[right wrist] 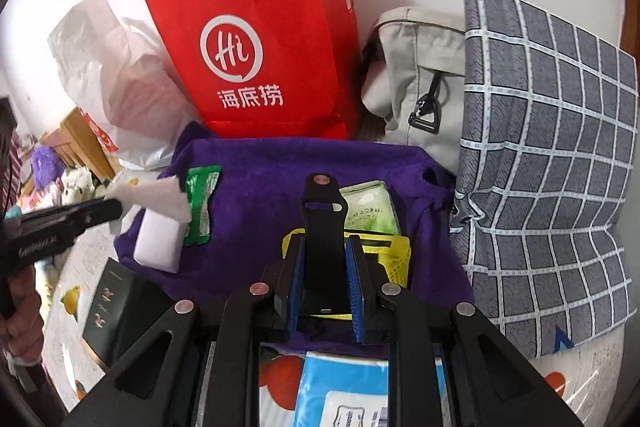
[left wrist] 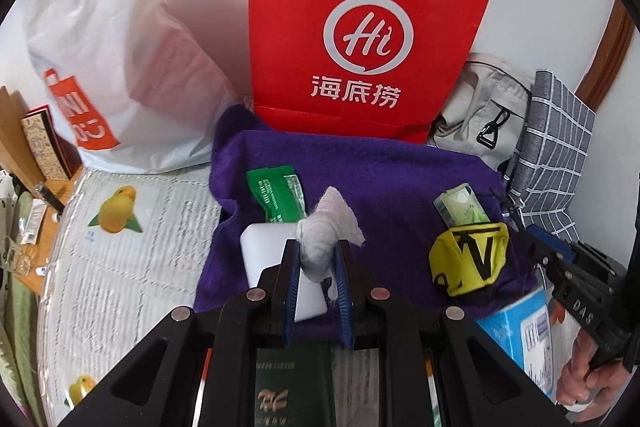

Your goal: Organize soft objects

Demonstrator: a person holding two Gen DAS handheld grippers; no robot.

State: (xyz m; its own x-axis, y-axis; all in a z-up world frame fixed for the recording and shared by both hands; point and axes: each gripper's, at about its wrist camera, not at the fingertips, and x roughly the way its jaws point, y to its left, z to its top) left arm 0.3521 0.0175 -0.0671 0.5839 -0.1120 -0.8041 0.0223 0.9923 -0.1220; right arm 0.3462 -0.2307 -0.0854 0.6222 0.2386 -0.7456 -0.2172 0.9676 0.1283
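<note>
Left wrist view shows the left gripper (left wrist: 316, 259) clamped on a crumpled white cloth (left wrist: 326, 227), which sticks up from between its blue pads above a white rectangular block (left wrist: 272, 267) lying on the purple towel (left wrist: 380, 179). Just beyond the block on the towel lies a green sachet (left wrist: 276, 197); to the right sit a pale green tissue pack (left wrist: 460, 205) and, nearer, a yellow mesh pouch (left wrist: 468, 257). In the right wrist view the right gripper (right wrist: 324, 275) is closed on a black strap-like piece (right wrist: 322, 227) standing upright between its pads, in front of the pouch. At the towel's far edge stands a red paper bag (left wrist: 360, 27), with a white plastic bag (left wrist: 112, 47) to its left and a grey fabric bag (right wrist: 420, 75) and checked grey cushion (right wrist: 552, 155) to its right.
</note>
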